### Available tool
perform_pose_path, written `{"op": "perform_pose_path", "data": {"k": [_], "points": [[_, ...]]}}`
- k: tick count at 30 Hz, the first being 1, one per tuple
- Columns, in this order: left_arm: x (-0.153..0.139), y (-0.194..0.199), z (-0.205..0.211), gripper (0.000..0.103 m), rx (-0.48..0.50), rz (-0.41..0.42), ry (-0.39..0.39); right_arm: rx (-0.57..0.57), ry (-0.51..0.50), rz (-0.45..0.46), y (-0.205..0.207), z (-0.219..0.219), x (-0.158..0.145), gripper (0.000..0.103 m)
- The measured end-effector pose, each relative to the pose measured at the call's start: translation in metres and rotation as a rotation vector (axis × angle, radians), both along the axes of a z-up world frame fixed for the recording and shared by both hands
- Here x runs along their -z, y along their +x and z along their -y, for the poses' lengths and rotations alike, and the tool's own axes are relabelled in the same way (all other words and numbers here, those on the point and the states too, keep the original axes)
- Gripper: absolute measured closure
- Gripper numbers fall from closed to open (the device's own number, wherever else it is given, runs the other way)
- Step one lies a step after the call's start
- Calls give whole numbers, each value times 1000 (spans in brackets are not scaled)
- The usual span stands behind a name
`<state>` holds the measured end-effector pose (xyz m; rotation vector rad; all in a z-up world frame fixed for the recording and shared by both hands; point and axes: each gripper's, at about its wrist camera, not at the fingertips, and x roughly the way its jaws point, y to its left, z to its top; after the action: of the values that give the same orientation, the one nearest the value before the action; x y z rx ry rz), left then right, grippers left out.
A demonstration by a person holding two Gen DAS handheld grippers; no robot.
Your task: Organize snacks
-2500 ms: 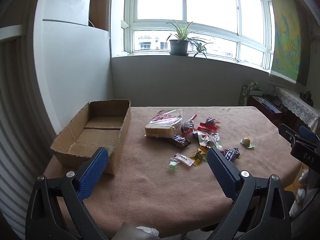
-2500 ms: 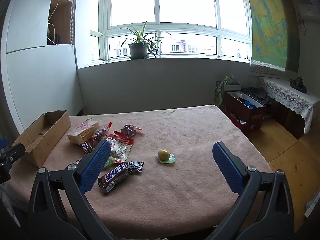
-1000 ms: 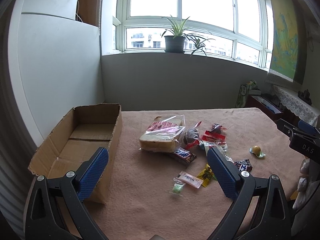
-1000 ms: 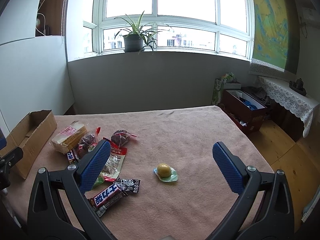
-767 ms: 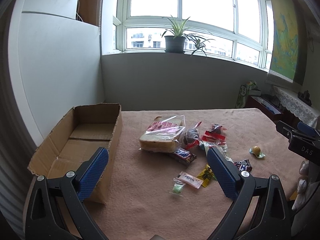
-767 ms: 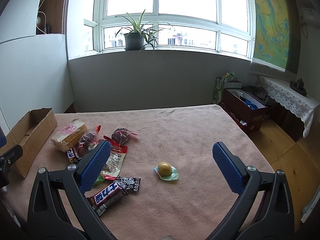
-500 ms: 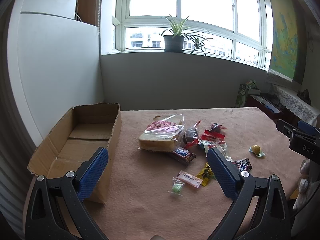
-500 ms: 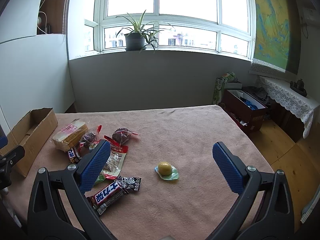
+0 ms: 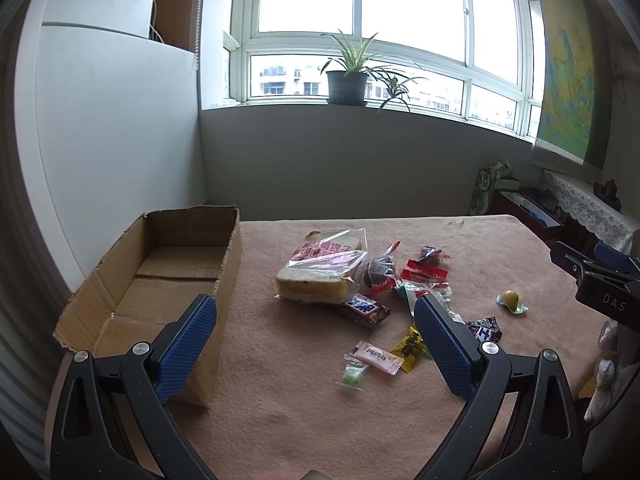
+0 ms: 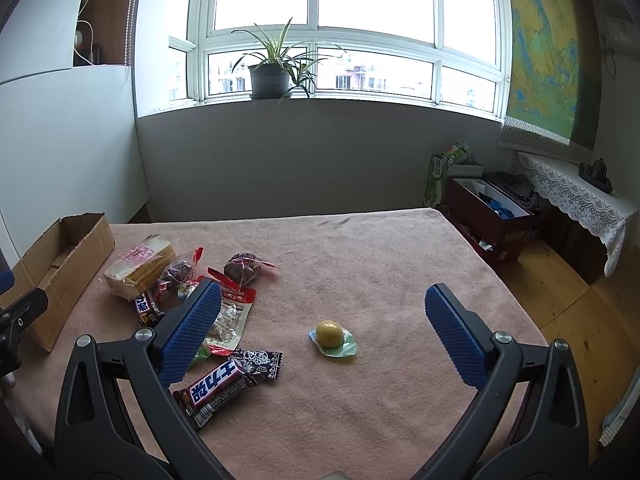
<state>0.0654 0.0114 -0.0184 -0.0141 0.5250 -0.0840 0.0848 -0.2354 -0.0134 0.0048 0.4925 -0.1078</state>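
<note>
The left hand-held gripper (image 9: 314, 326) hung above the near edge of the bench (image 9: 304, 408) with its jaws spread wide and nothing between them, low in the frame. That stance looked like readiness, with no snack yet chosen. The right hand-held gripper (image 10: 320, 320) was held the same way, jaws apart and empty, framing the centre of its view.

Nearest the left gripper, lower centre of its frame, lay a small green sweet (image 9: 352, 376), touching or just beside a pink sachet (image 9: 378, 358) and a yellow one (image 9: 410, 346). In the right view, the closest thing was a dark bar (image 10: 218, 388) at lower left, lying aslant on the cloth beside a black patterned wrapper (image 10: 260, 362). A yellow sweet (image 10: 330, 334) in a pale green wrapper sat alone at centre, between the right gripper's jaws in the picture and well apart from the heap, so it seemed the likeliest first pick.

Farther back, the snacks bunched loosely: a second bar (image 9: 364, 310), red packets (image 9: 424, 276), dark round cakes in clear film (image 10: 242, 268), and a bagged loaf (image 9: 320, 272) with pink print, the biggest and softest item.

The box (image 9: 160, 276) stood open at the left of the frame, empty, its long side toward the heap, probably the place meant for them.
</note>
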Motion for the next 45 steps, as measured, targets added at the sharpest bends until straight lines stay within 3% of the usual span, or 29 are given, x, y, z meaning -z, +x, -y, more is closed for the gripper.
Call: {"op": "perform_pose_path", "data": {"k": [20,33,40,42,45], "points": [[2,1,3,4,16,-9,-2,-13,3,-23,2,1,7,0],[15,9,18,5,112,-72,-20,-59,115,-144,11,41,28,0],[33,17,28,15,169,-148,-14,-154,212,-239,9,36,44,0],[39,23,31,20,192,-186,-16,-185,235,-266,7,28,48,1],[47,32,38,36,247,-250,-20,-232,264,-310,9,15,55,8]]}}
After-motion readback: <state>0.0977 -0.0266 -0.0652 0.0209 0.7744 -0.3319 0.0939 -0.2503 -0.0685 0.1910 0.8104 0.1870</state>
